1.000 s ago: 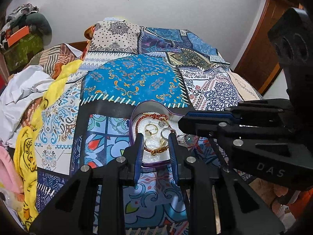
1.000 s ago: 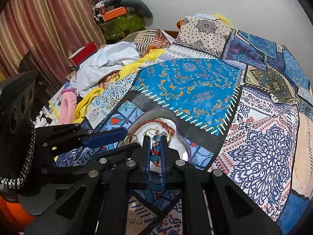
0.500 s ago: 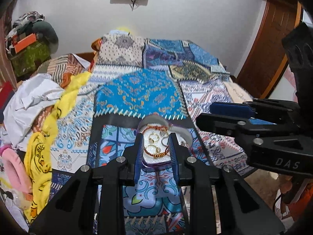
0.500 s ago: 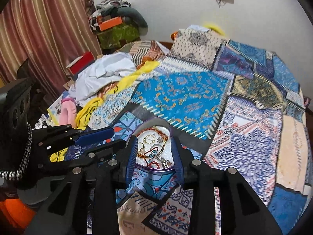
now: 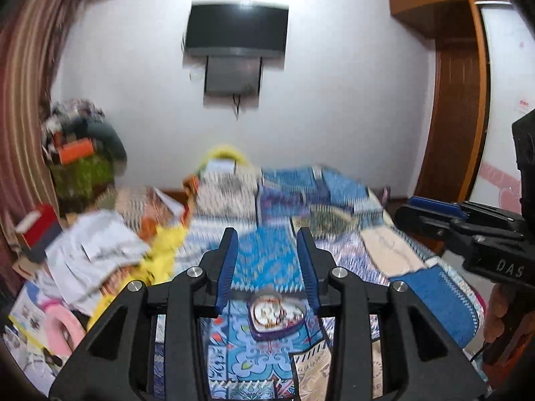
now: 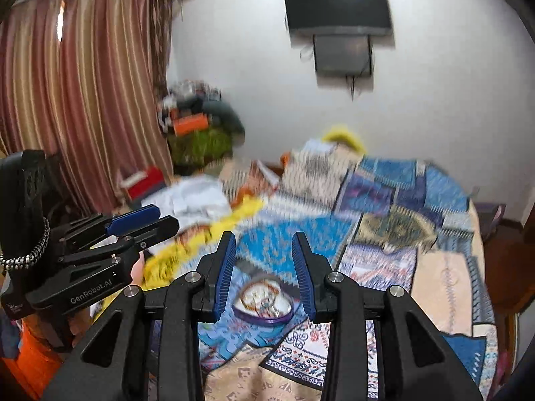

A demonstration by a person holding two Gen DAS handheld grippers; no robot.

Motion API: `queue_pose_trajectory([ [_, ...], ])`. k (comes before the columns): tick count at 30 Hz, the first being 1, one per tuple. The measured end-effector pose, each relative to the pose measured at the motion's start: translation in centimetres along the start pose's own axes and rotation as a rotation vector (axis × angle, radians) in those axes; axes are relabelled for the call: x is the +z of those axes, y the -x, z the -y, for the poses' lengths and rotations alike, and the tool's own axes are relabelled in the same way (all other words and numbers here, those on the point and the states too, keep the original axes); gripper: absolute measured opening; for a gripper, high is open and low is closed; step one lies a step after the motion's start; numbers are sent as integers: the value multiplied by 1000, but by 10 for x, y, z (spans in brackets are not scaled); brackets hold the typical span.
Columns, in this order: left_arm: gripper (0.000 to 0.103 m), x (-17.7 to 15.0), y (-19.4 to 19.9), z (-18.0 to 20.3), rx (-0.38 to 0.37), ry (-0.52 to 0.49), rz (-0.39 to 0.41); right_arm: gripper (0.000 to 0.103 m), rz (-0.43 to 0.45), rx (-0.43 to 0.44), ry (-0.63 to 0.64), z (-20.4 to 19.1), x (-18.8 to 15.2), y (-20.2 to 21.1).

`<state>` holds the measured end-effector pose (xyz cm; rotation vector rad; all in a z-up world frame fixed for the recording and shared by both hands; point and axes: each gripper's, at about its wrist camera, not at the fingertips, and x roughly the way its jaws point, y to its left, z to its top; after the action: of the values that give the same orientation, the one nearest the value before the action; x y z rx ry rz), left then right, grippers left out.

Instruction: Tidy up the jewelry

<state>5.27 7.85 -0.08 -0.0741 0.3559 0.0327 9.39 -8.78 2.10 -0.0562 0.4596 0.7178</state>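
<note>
Left gripper [image 5: 267, 257] fingers apart, empty; heart-shaped jewelry tin [image 5: 277, 315] below, between fingertips. Right gripper [image 6: 264, 260] likewise spread, empty. Curtain [image 6: 80, 100] fully visible in right view only.

Patchwork cloth bedspread [image 5: 267, 260] — matt, woven

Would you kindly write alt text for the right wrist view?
The open right gripper hangs above a heart-shaped jewelry dish on a patchwork bedspread, holding nothing. The left gripper shows at left; a wall television hangs behind.
</note>
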Motion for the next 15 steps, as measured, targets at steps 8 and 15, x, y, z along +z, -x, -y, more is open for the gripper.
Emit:
queue_pose_trajectory([
  [8, 71, 12, 79, 17, 45, -4, 204, 62, 228, -75, 19, -24, 2, 68],
  [15, 103, 8, 109, 25, 78, 6, 274, 89, 293, -157, 34, -37, -2, 82],
])
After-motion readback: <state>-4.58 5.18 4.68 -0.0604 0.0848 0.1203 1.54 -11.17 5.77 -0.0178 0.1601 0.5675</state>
